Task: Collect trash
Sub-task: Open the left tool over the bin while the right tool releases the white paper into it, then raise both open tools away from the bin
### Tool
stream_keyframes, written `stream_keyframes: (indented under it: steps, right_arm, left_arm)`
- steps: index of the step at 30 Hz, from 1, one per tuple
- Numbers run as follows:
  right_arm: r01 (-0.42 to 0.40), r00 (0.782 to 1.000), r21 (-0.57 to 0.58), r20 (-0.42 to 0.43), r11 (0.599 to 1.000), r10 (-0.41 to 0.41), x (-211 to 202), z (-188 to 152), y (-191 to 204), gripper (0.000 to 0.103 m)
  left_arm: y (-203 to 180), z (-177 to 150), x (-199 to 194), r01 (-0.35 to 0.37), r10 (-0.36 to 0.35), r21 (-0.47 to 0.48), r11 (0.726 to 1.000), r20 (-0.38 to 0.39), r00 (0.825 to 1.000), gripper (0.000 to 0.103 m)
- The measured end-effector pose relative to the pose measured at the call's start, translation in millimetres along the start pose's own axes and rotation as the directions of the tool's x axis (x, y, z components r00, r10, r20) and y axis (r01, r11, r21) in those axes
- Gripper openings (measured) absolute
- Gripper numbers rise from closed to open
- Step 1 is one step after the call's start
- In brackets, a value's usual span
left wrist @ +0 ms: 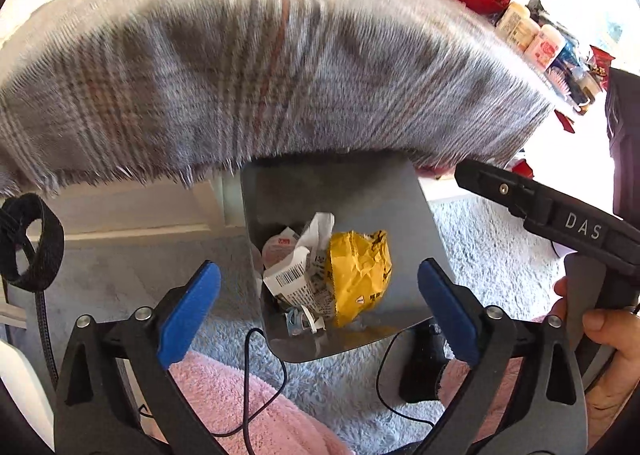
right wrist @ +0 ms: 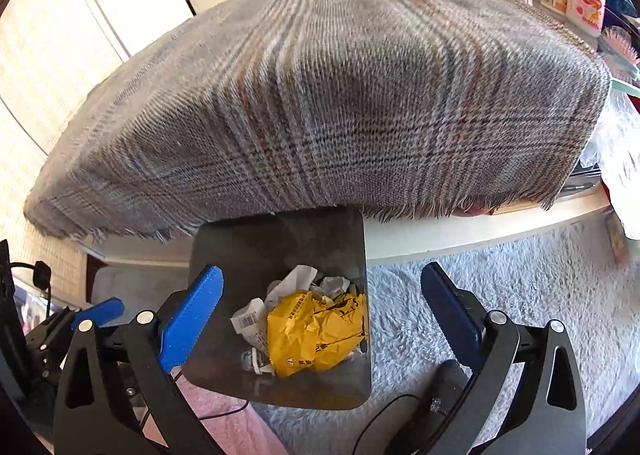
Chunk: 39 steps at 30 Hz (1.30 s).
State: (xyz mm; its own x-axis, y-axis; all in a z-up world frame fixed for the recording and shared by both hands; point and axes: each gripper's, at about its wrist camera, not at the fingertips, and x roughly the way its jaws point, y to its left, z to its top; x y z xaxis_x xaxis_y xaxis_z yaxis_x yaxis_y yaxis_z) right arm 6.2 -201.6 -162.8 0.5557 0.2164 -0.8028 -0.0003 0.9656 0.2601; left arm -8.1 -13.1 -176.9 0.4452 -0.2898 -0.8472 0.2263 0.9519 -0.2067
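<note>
Hovering over the grey bin (right wrist: 352, 239) on the floor rug (right wrist: 500, 295) — left hand-held gripper (left wrist: 318, 309) and right hand-held gripper (right wrist: 322, 313) both gaping wide, carrying nothing. Trash already lying inside: yellow wrapper (right wrist: 316, 335), white barcoded paper (right wrist: 250, 321). Likely sitting between drop-offs — next, probably scanning the plaid-covered counter (right wrist: 320, 95) for leftover scraps, none showing there now.

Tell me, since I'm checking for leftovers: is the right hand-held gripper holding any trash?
No. The right hand-held gripper is open and empty, above the bin holding the yellow wrapper.
</note>
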Motion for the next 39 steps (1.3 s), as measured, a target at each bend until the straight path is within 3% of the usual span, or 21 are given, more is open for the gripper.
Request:
stream_keyframes:
  steps: [6,10,17,21,26,31,39]
  right_arm:
    - [-0.022,0.996,-0.021,0.082,1.0,0.024,-39.1,8.0,4.3,0.1]
    - [0.005,0.985,-0.04,0.173,0.999,0.002,-76.0,13.1,-0.5,0.1]
    - [0.001,0.94,-0.094,0.339,0.996,0.031,-129.2,17.1,-11.7,0.1]
    - [0.056,0.902,-0.144,0.431,0.988,0.012,-151.0,20.1,-8.7,0.1]
    - [0.124,0.878,-0.15,0.478,0.981,-0.038,-158.5,27.9,-10.5,0.1]
    - [0.116,0.875,-0.087,0.48,0.989,-0.06,-154.0,33.1,-23.0,0.1]
    - [0.15,0.862,-0.094,0.5,0.984,-0.084,-149.5,28.6,-16.9,0.1]
  left_arm:
    - [-2.1,5.6,-42.9,-0.034,0.034,-0.004,0.999,0.102,0.994,0.095]
    - [-2.7,9.5,-72.5,-0.037,0.039,-0.013,0.999,0.173,0.984,0.095]
    - [-12.9,14.6,-120.5,-0.089,0.091,-0.02,0.996,0.295,0.951,0.095]
    - [-14.4,20.6,-139.3,-0.084,0.085,-0.02,0.996,0.345,0.935,0.095]
    - [-16.3,28.3,-148.5,-0.11,0.106,-0.012,0.994,0.397,0.912,0.095]
    - [-19.6,32.2,-148.4,-0.112,0.103,-0.002,0.994,0.415,0.904,0.095]
    - [-19.4,33.1,-145.2,-0.144,0.133,-0.01,0.99,0.449,0.883,0.095]
